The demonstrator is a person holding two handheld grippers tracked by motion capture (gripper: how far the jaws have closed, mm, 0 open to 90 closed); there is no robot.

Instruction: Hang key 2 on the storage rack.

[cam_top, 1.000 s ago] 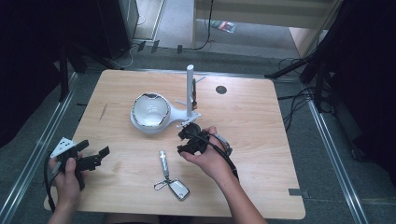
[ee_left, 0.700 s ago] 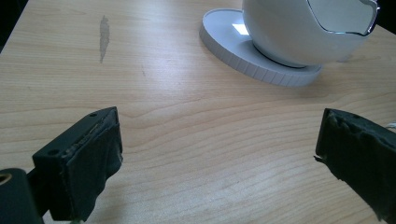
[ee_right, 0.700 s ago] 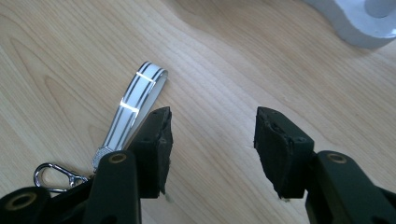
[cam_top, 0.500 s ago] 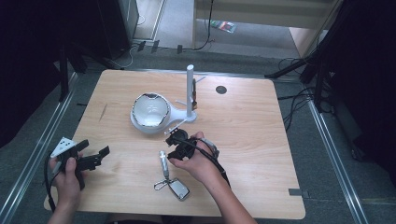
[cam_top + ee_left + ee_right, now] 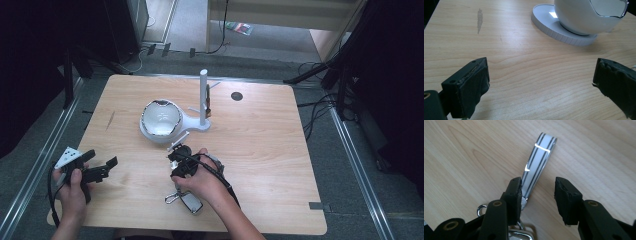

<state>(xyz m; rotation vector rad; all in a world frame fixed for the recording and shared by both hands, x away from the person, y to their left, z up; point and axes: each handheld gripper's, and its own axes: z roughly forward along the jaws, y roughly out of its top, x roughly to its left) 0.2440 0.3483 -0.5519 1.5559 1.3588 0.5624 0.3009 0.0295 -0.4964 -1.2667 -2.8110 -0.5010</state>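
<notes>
A key fob [image 5: 191, 203] with a metal clip [image 5: 171, 198] lies near the table's front edge. Its grey strap with dark stripes [image 5: 537, 162] runs away from my right gripper [image 5: 537, 185] in the right gripper view. That gripper is open, with one jaw on either side of the strap and the left jaw against the strap's edge. In the high view the right gripper [image 5: 181, 162] and hand cover the strap. My left gripper [image 5: 102, 164] is held wide open above bare wood at the front left, with nothing between its fingers [image 5: 469, 87].
A white bowl [image 5: 161, 119] sits on a white stand with an upright post [image 5: 203, 95] at the table's middle back. The bowl [image 5: 586, 15] and its round base [image 5: 549, 25] lie ahead of the left gripper. A dark round hole [image 5: 236, 95] marks the back right.
My right gripper has moved toward the front edge, from beside the stand down over the strap. The left gripper has stayed put.
</notes>
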